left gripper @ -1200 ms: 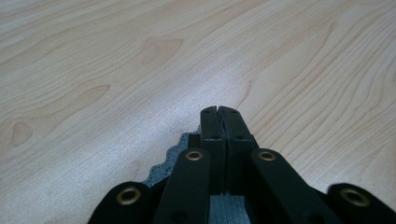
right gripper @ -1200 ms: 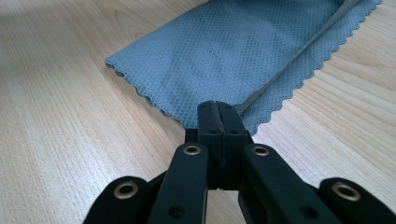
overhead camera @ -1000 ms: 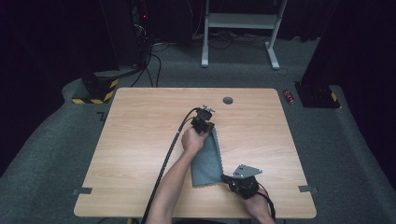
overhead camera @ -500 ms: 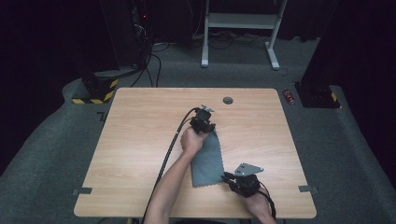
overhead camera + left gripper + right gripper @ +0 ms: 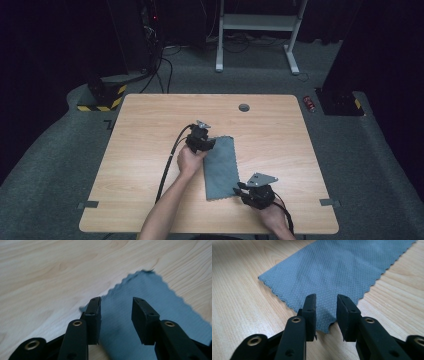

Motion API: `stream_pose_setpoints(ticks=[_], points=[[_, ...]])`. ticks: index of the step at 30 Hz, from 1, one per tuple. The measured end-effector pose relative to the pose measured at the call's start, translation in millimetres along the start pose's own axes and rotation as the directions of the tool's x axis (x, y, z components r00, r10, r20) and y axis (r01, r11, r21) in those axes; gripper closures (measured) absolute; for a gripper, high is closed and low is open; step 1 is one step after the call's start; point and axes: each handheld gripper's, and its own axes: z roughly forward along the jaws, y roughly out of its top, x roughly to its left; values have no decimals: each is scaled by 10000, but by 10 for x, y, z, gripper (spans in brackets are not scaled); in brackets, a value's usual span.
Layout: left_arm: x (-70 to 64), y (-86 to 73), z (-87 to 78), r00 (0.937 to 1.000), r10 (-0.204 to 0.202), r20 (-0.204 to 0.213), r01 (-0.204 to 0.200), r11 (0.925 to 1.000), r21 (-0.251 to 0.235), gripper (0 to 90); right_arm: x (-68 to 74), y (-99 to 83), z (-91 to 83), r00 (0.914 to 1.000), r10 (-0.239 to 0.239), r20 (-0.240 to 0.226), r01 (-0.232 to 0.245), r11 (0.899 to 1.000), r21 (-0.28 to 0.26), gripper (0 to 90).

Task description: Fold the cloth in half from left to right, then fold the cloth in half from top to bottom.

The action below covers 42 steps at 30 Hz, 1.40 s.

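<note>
— Where's the cloth? I'm looking at the grey-blue rectangular microfibre cloth with pinked edges; it lies flat on the light wooden desk, a little toward the near edge from the middle, long side running from the centre toward the near right corner.

— And my tools? The left hand-held gripper hovers over the cloth's far corner with its jaws apart, nothing between them. The right hand-held gripper sits at the near corner, jaws also released and straddling the cloth's tip.

— What worries me is the pinch. If I close the right one this shallow, I judge it may catch only the scalloped fringe and slip off when I lift.

— Same on the left: its jaws look set over the cloth, not around the edge, so closing could just push a wrinkle into it.

— And pulling with one side held would drag the cloth askew across the desk.
</note>
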Motion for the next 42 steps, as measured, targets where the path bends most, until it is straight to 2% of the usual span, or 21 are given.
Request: stream_pose_setpoints(ticks=[6, 8, 11, 12, 16, 17, 21, 23, 26, 28, 31, 33, 34, 36, 38, 42], points=[[61, -150, -14, 9976, 96, -688, -84, 9998, 180, 589, -10, 4, 61, 10000, 47, -67, -44, 9995, 313, 648], [78, -181, -2, 9970, 112, -761, -95, 9997, 221, 588, -13, 6, 56, 10000, 40, -49, -38, 9993, 381, 637], [85, -214, -6, 9969, 27, -792, -27, 10000, 1, 579, -19, 4, 55, 10000, -9, 64, 6, 9991, 420, 615], [83, -215, -8, 9964, 108, -840, -107, 9999, 11, 576, -20, 3, 54, 9999, -33, 95, 29, 9990, 435, 609], [36, -245, -15, 9892, 864, -1184, -887, 9960, -141, 564, -22, -3, 52, 9997, -229, 120, 224, 9988, 438, 603], [38, -257, -18, 9883, 912, -1225, -945, 9953, -213, 564, -21, -6, 52, 9997, -203, 108, 198, 9989, 416, 604], [111, -281, -42, 9934, 311, -1106, -339, 9991, -240, 542, -28, 5, 52, 9996, -277, 72, 273, 9984, 499, 603], [152, -283, -61, 9914, 211, -1295, -232, 9996, -148, 529, -31, 17, 54, 9996, -288, 29, 286, 9980, 573, 602], [208, -311, -105, 9917, -111, -1282, 102, 9999, -80, 539, -35, 19, 52, 9996, -281, -17, 282, 9977, 611, 597], [230, -347, -152, 9937, -198, -1104, 176, 9996, -209, 531, -36, 19, 54, 9994, -331, -28, 332, 9977, 586, 594], [224, -412, -312, 9974, -505, -505, 473, 9969, -629, 515, -49, 22, 57, 9992, -381, -125, 388, 9974, 603, 589], [160, -457, -438, 9986, -537, -5, 535, 9955, -783, 493, -55, 36, 63, 9990, -415, -166, 425, 9969, 665, 586], [91, -496, -517, 9987, -424, 286, 446, 9955, -837, 482, -53, 41, 65, 9990, -412, -168, 422, 9966, 704, 583], [-9, -556, -604, 9986, -103, 514, 151, 9956, -922, 472, -57, 48, 72, 9986, -494, -177, 505, 9962, 708, 579], [-172, -665, -706, 9964, 302, 789, -228, 9955, -924, 464, -65, 45, 75, 9988, -451, -198, 464, 9967, 667, 577], [-394, -904, -804, 9916, 601, 1144, -520, 9960, -720, 449, -70, 42, 83, 9991, -382, -189, 393, 9975, 582, 572]])
